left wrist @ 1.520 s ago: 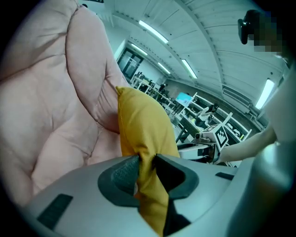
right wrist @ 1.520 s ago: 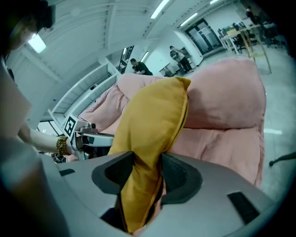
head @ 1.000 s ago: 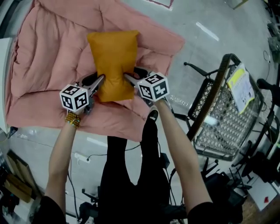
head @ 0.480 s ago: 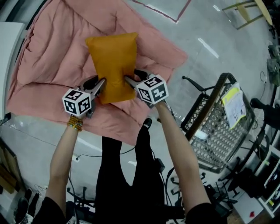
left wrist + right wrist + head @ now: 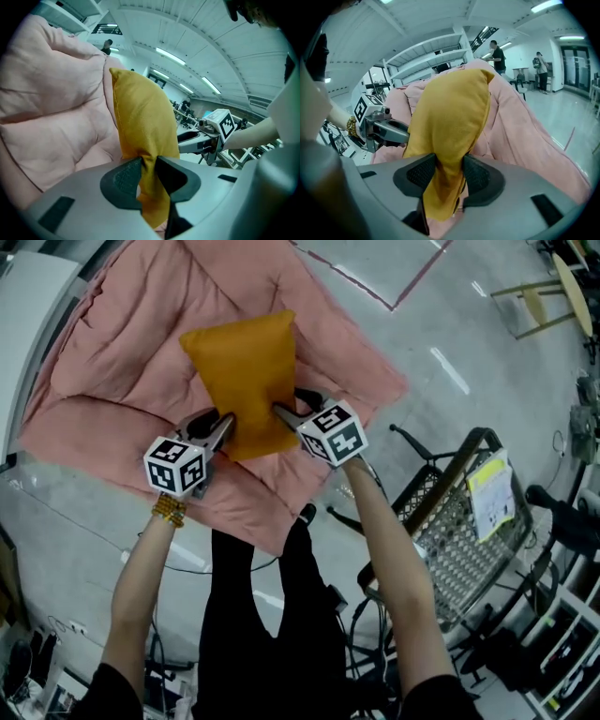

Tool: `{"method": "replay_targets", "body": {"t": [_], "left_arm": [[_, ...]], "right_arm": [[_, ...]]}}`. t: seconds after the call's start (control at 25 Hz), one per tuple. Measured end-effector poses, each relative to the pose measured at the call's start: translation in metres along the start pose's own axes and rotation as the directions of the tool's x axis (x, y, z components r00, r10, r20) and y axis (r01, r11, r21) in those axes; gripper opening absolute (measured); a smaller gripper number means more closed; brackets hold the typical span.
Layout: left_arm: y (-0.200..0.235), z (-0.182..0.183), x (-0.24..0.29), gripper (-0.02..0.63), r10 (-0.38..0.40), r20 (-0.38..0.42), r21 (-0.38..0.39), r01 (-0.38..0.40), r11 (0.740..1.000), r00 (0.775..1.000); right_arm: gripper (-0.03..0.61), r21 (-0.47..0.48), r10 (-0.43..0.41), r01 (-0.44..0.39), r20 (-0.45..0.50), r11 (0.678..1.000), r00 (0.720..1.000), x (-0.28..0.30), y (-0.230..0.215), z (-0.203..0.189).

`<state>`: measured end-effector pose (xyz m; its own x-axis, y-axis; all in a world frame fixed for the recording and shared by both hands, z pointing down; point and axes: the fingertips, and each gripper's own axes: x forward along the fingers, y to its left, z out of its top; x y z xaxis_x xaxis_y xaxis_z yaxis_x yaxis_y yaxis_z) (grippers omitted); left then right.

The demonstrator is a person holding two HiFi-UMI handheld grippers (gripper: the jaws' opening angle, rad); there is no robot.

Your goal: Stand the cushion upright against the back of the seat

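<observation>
A mustard-yellow cushion [image 5: 244, 376] hangs lifted over a big pink padded seat [image 5: 103, 362]. In the head view my left gripper [image 5: 225, 425] pinches the cushion's near left corner and my right gripper [image 5: 279, 412] pinches its near right corner. The left gripper view shows the yellow cushion [image 5: 143, 126] squeezed between the dark pads, rising tilted in front of the pink seat [image 5: 51, 117]. In the right gripper view the cushion [image 5: 450, 122] is likewise clamped between the pads, with the left gripper [image 5: 405, 133] on its far side.
A wire shopping cart [image 5: 464, 531] with a yellow-and-white paper stands on the grey floor to the right. Cables and stands lie around the person's legs [image 5: 272, 615]. Two people [image 5: 499, 56] stand far off in the hall beside shelving.
Both grippers have risen with the cushion, lifting its near end off the pink seat. The cushion now hangs more tilted between them.
</observation>
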<state>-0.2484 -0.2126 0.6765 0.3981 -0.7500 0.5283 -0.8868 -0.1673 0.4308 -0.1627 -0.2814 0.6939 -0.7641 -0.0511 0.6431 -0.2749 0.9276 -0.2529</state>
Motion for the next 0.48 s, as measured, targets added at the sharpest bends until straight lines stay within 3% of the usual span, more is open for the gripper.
{"method": "replay_targets", "body": {"t": [0.24, 0.48], "left_arm": [[0.008, -0.003, -0.005, 0.11, 0.094, 0.024, -0.016, -0.093, 0.996, 0.995], [0.027, -0.011, -0.008, 0.11, 0.199, 0.035, -0.09, -0.195, 0.977, 0.979]], "right_arm": [[0.189, -0.087, 0.006, -0.008, -0.027, 0.996, 1.0, 0.015, 0.0, 0.008], [0.189, -0.128, -0.003, -0.002, -0.037, 0.992, 0.999, 0.035, 0.003, 0.015]]}}
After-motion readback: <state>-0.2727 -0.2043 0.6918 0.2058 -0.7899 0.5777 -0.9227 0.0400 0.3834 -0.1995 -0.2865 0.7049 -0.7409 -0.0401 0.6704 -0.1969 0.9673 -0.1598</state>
